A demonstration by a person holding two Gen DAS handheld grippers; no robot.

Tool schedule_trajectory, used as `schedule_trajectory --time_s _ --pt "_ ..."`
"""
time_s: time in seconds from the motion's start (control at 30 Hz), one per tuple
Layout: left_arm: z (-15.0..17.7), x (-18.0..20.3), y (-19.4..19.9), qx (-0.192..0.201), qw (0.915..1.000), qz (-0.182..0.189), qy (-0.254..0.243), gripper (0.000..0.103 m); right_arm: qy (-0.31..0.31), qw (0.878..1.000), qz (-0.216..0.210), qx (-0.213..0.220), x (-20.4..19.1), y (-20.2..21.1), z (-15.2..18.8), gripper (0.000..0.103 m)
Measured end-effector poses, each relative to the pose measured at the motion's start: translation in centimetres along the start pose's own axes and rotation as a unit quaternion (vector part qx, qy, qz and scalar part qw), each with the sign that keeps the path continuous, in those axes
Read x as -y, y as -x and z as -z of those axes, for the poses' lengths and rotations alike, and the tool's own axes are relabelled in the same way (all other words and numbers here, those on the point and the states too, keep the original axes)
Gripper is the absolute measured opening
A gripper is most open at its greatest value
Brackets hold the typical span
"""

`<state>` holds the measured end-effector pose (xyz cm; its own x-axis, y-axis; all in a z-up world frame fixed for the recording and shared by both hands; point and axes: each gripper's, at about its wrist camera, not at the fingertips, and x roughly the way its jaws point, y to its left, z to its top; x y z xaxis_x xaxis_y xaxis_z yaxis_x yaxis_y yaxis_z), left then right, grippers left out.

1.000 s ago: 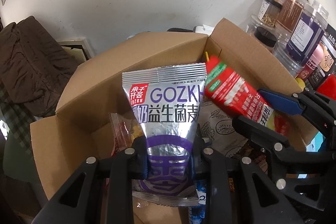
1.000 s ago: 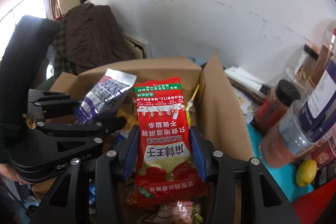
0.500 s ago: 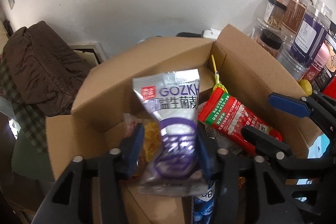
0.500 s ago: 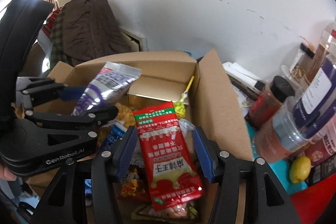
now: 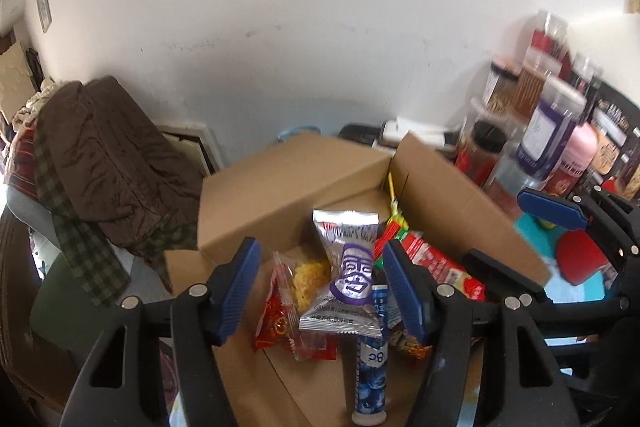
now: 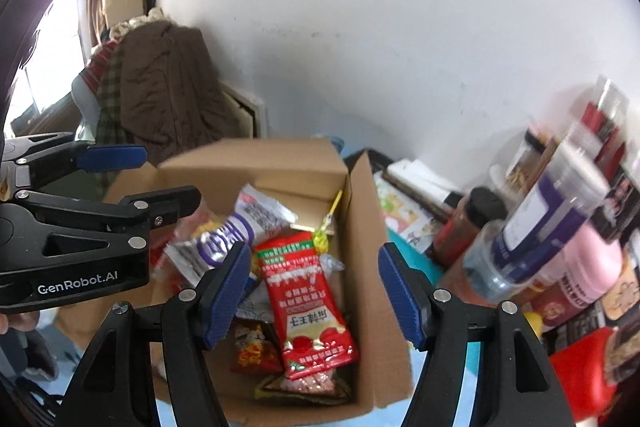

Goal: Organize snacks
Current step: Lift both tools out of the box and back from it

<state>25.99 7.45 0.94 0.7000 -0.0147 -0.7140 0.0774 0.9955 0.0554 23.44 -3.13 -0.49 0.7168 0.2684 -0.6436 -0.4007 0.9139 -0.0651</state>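
Both the left gripper (image 5: 320,287) and right gripper (image 6: 316,291) hang over the cardboard box (image 6: 360,227), jaws apart, gripping nothing; inside it lie the silver packet (image 5: 348,283) and red packet (image 6: 308,299)

Occluded, cropped and blurred regions — both wrist views

The blue tube (image 5: 370,355) is partly covered by the silver-purple packet (image 5: 347,277). The jars (image 6: 552,247) are motion-blurred — labels illegible. The red packet (image 6: 308,303) hides the pouches beneath it. The cardboard box (image 6: 364,227) has its near wall cropped behind gripper fingers.
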Motion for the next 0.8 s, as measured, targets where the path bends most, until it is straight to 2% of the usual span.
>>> schedule_trajectory --time_s 0.3,0.63,0.7,0.8 --pt "-0.7 -0.8 6.8 0.064 0.9979 0.003 0.012 0.063 -0.002 0.998 0.012 0.066 -0.8 6.8 -1.5 0.067" --pt "1.3 -0.4 14.0 0.119 0.9928 0.002 0.013 0.064 -0.002 0.993 0.011 0.12 -2.0 14.0 -0.8 0.073" --pt "1.8 -0.4 15.3 0.129 0.9915 0.003 0.015 0.084 -0.001 0.991 0.011 0.131 -2.5 15.5 -0.4 0.076" --pt "3.0 -0.2 17.4 0.154 0.9879 -0.002 0.017 0.093 0.0 0.989 0.014 0.145 -3.1 17.5 0.3 0.082"
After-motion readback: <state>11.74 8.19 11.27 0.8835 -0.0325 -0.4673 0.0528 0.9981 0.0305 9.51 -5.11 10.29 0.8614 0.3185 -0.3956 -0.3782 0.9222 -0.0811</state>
